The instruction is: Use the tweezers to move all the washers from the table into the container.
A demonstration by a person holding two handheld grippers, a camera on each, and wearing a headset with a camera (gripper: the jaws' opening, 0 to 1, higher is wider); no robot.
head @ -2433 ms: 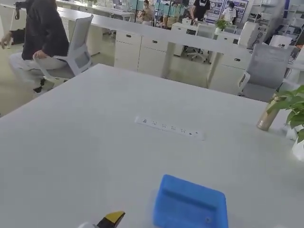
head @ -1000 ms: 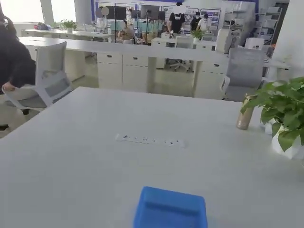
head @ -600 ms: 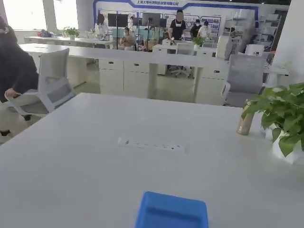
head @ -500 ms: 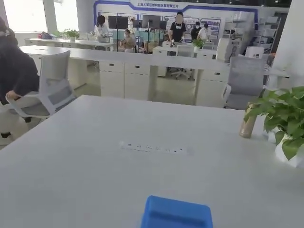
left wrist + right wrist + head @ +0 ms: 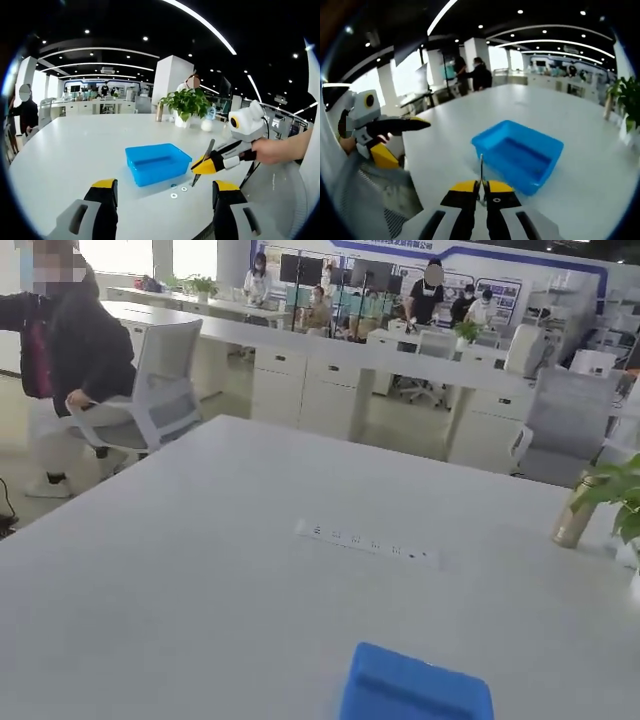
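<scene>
- The right gripper (image 5: pixel 199 167) is held in a person's hand (image 5: pixel 270 150). It comes in from the right of the left gripper view, angled down toward the white table (image 5: pixel 75 150).
- Its yellow-tipped jaws are pressed together on a pair of thin metal tweezers (image 5: pixel 202 162). The right gripper view shows the tweezers' shaft rising from between the closed jaws.
- The left gripper (image 5: pixel 165 182) is held low and level over the table edge, its two jaws spread wide with nothing between them.
- Three small metal ring washers (image 5: pixel 174 195) lie on the table just in front of the blue rectangular plastic container (image 5: pixel 157 162). They lie between the left gripper's jaws in that view, beyond their tips.
- The tweezers' tip points down just beside the washers; whether it touches the table cannot be told.
- In the head view the container sits at the bottom edge, in front of a white power strip (image 5: pixel 365 540).
- Compared with half a second ago, the whole head view has slid right — the camera turned. The container and the power strip keep their places relative to each other.
</scene>
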